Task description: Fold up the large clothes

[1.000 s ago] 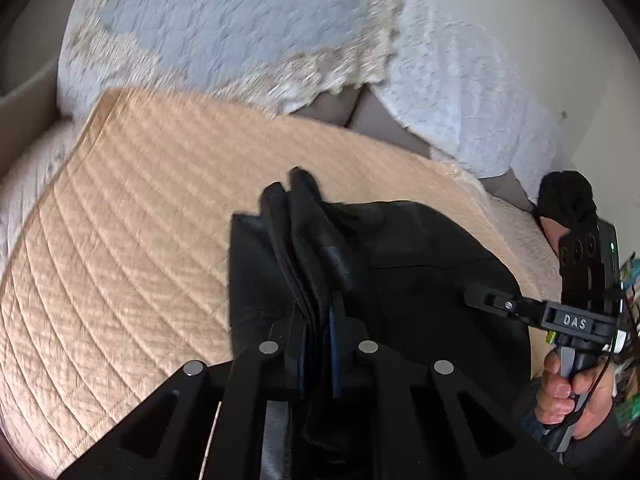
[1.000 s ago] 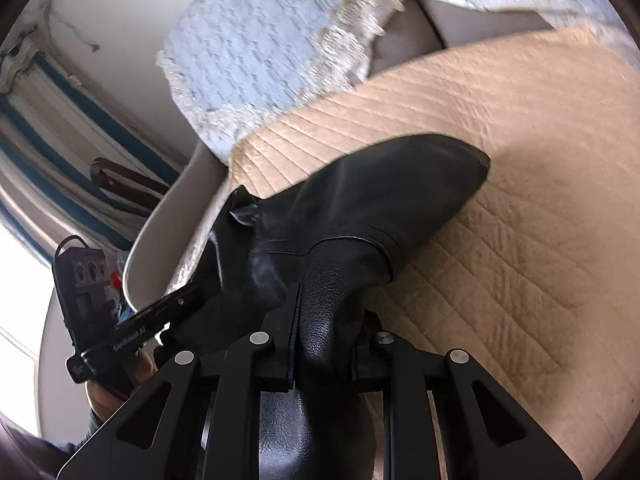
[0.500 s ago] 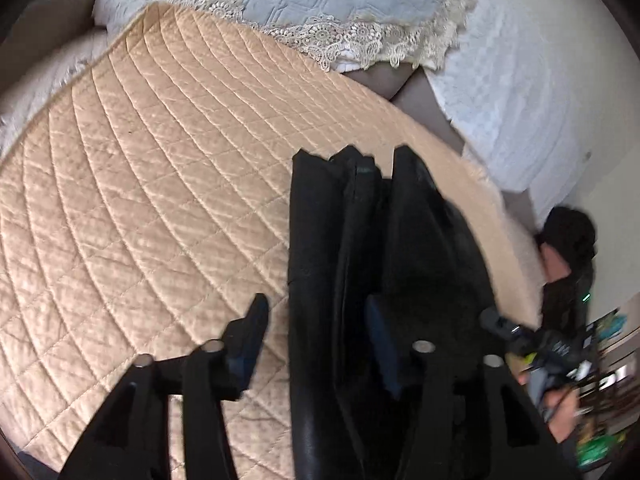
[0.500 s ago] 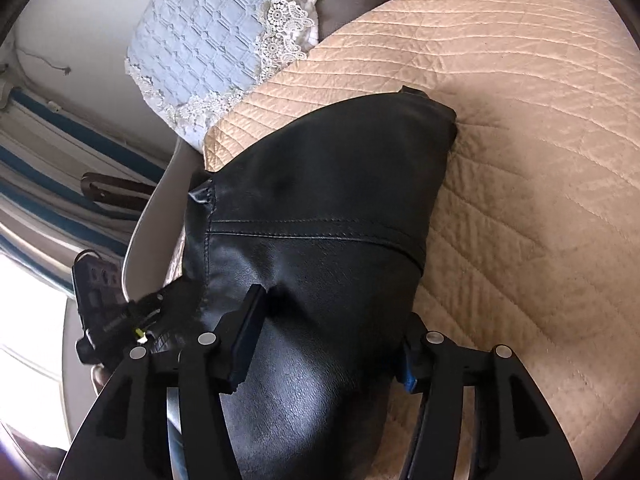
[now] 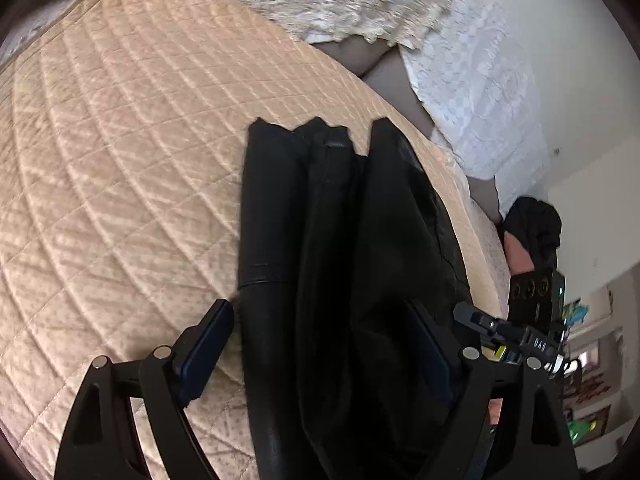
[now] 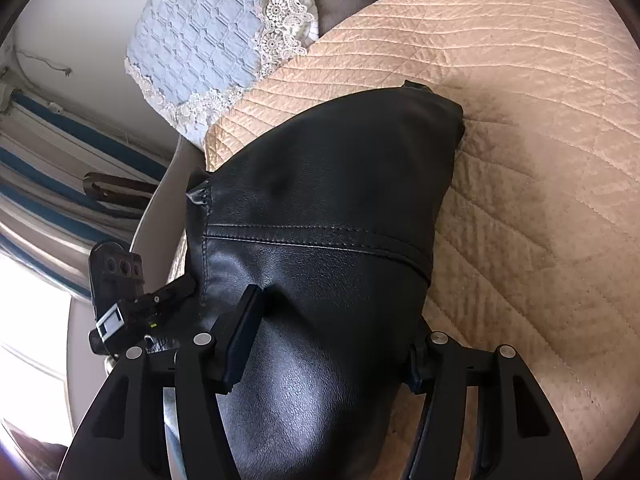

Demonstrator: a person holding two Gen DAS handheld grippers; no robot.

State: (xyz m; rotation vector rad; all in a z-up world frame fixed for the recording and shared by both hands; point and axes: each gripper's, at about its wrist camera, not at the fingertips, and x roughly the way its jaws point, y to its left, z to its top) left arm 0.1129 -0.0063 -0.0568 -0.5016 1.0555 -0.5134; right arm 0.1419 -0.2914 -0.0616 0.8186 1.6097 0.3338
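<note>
One black leather garment (image 5: 344, 280), two open claws

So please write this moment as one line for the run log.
left gripper: open, jaws just opened | right gripper: open | black leather garment: released, folded on beige quilted bedspread

Folded black jacket (image 5: 340, 260) runs off the frame's lower edge
Its near end is hidden behind the gripper arms in both wrist views; the lace-trimmed pillow (image 5: 360, 8) at the bedspread's (image 5: 120, 140) far edge is blurred and cropped, and clutter by the bed's right side is too small to identify.
</note>
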